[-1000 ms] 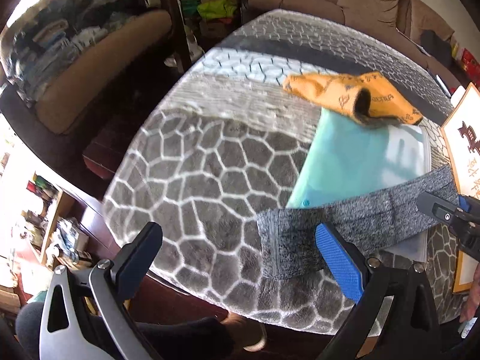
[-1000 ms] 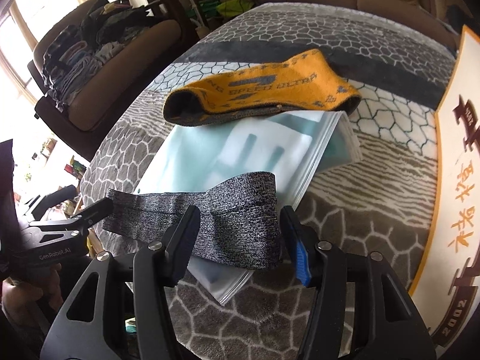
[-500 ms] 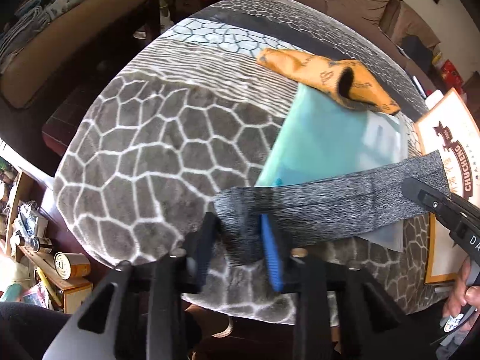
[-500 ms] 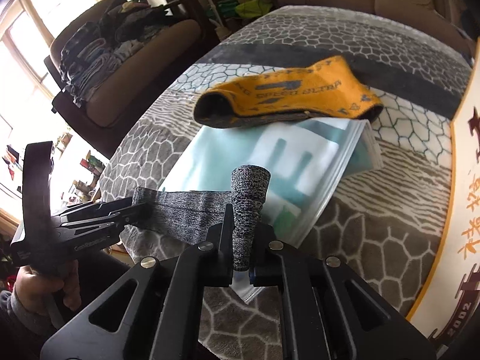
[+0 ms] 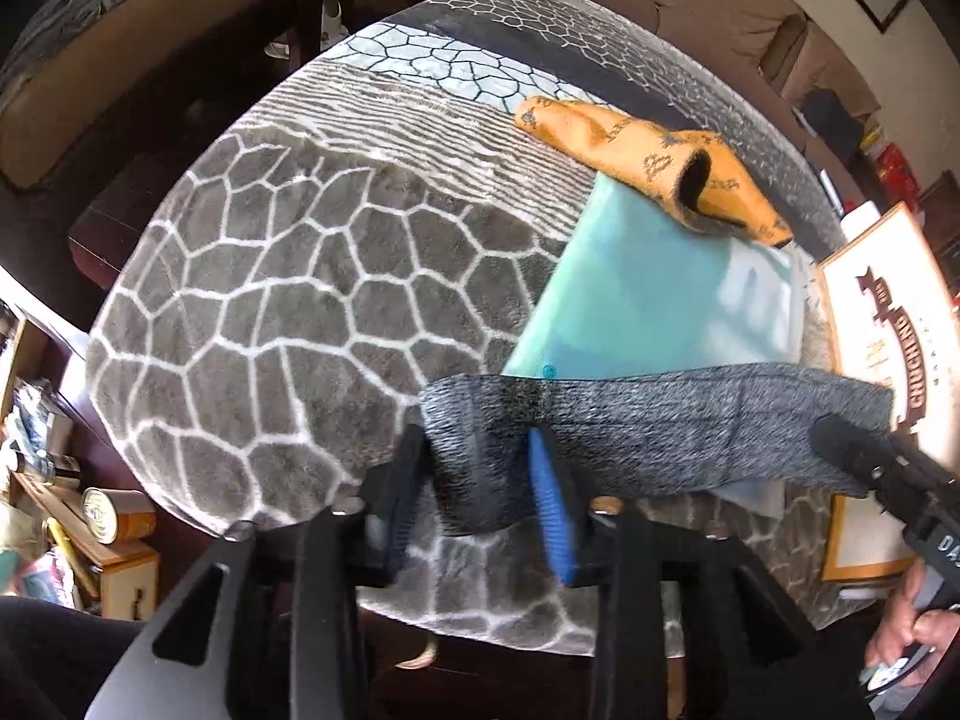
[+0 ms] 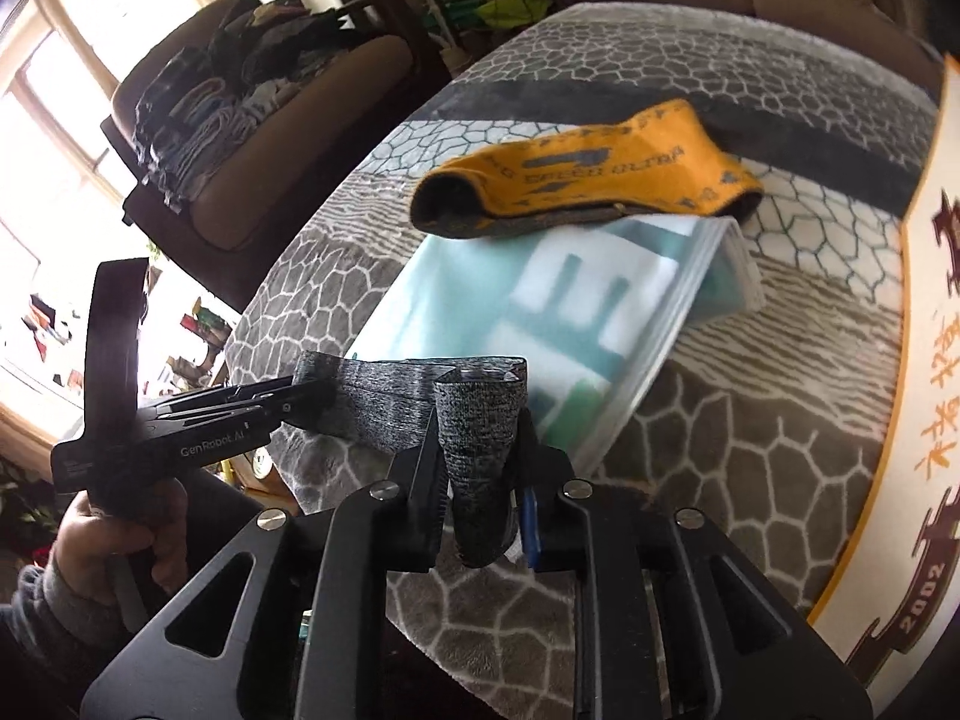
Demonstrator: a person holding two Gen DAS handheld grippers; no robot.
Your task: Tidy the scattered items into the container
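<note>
**A:** What changed?

**B:** A second ago both grippers were spread; now my left gripper [image 5: 480, 486] and right gripper [image 6: 480, 498] each pinch an end of the grey sock [image 5: 648, 426], lifted over the bag [image 6: 540, 312].

**A:** Progress?

**B:** Nothing bagged; the orange sock [image 6: 588, 174] waits on the tabletop [image 5: 288, 300].

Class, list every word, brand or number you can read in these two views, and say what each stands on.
"GenRobot AI": left gripper body.
"SPEED ULTRA": orange sock, partly blurred.
"2002": framed board.
"CHUCHENG": the board again, blurred.
"DA": right gripper body, cut off.
The board's orange characters: not legible to me.
</note>
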